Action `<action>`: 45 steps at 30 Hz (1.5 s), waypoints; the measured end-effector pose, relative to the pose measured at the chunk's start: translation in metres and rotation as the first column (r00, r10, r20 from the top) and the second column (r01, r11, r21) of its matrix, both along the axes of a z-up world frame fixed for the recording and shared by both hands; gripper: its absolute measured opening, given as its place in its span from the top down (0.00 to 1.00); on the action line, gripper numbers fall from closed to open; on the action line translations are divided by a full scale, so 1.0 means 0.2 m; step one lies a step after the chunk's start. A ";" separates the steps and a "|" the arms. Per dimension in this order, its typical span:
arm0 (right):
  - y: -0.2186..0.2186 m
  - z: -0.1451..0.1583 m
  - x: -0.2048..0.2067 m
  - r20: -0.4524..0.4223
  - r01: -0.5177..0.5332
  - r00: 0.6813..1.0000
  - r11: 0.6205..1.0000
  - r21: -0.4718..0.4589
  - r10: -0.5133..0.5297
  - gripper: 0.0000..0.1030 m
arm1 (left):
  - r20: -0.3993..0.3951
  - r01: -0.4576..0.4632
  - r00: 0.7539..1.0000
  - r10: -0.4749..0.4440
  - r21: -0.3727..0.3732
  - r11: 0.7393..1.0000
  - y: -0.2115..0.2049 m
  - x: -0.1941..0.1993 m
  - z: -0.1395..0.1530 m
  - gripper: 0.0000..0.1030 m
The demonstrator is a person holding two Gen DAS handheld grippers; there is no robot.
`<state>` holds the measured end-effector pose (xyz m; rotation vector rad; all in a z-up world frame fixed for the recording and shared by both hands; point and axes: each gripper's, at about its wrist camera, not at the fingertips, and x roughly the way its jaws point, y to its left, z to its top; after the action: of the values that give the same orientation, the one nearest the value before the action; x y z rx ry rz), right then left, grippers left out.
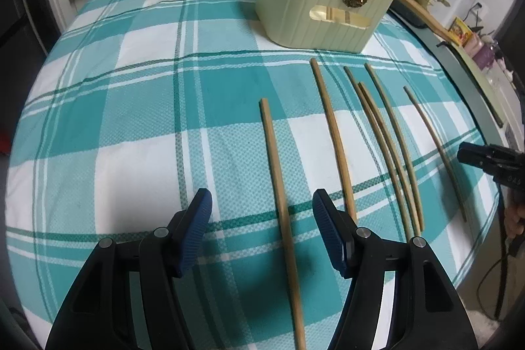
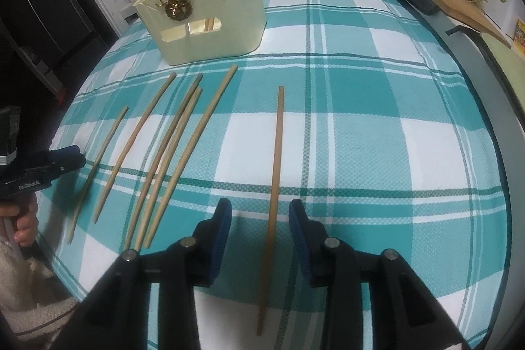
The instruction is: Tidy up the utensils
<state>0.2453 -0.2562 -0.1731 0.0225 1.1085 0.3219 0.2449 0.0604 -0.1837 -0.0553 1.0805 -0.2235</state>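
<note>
Below us, six chopsticks [image 1: 334,133] lie in a loose row on a checked tablecloth [image 1: 131,120] over the table, laid out for easy picking. Leftmost, one chopstick [image 1: 279,186] runs between our left gripper [image 1: 262,218], jaws apart, not touching it. Rightmost, another [image 2: 275,159] lies between our right gripper [image 2: 261,228], jaws narrower, also clear of it. Beyond stands the cream holder [image 1: 315,2], with chopsticks already upright inside. Both sticks' near ends are hidden under the grippers.
</note>
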 end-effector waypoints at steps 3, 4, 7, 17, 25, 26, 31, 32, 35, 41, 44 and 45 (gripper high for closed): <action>0.02 0.00 0.06 -0.003 -0.013 1.000 0.999 -0.033 0.013 0.64 | -0.003 0.019 1.000 -0.019 0.032 0.999 -0.04 0.05 -0.02 0.38; 0.04 -0.01 0.08 -0.005 -0.024 1.000 0.998 -0.052 0.023 0.64 | -0.006 0.022 1.000 -0.022 0.040 0.999 -0.05 0.07 -0.03 0.38; 0.06 -0.03 0.15 -0.023 -0.043 0.999 0.996 -0.083 0.042 0.64 | -0.032 0.016 0.999 -0.015 0.054 0.998 -0.06 0.14 -0.07 0.42; 0.21 -0.14 0.44 -0.072 -0.102 0.993 0.978 -0.181 0.090 0.68 | -0.058 0.060 0.997 -0.052 0.153 0.986 -0.14 0.31 -0.08 0.67; 0.23 -0.14 0.66 -0.089 -0.053 0.995 0.986 -0.159 0.039 0.94 | -0.033 0.056 0.998 -0.052 0.159 0.986 -0.21 0.37 -0.07 0.95; 0.22 -0.14 0.66 -0.087 -0.045 0.996 0.988 -0.146 0.033 0.94 | -0.018 0.046 0.999 -0.044 0.150 0.988 -0.20 0.36 -0.06 0.95; 0.17 -0.04 0.60 0.009 -0.013 1.000 0.999 -0.046 0.013 0.94 | 0.118 0.011 0.993 -0.022 0.092 0.996 -0.16 0.27 0.14 0.95; 0.18 0.00 0.57 0.040 -0.015 0.999 0.999 -0.031 0.016 0.94 | 0.147 0.006 0.989 -0.018 0.083 0.997 -0.15 0.25 0.20 0.95; 0.17 0.17 0.45 0.152 -0.021 0.988 1.000 0.011 0.019 0.94 | 0.246 0.001 0.969 -0.011 0.041 0.999 -0.11 0.15 0.39 0.95; 0.17 0.53 0.20 0.342 -0.045 0.940 0.996 0.072 0.017 0.94 | 0.390 0.004 0.921 0.005 -0.021 1.000 -0.05 -0.07 0.69 0.95; 0.16 0.68 0.05 0.433 -0.060 0.901 0.995 0.078 0.020 0.94 | 0.445 0.007 0.895 0.017 -0.053 0.999 -0.02 -0.16 0.79 0.95; 0.16 0.72 0.01 0.459 -0.064 0.888 0.995 0.079 0.021 0.94 | 0.459 0.007 0.888 0.024 -0.064 0.998 -0.02 -0.18 0.82 0.95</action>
<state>0.2475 -0.2238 -0.0296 0.0032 0.6227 0.3942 0.2089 0.0572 -0.0202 -0.0604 0.5973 -0.2481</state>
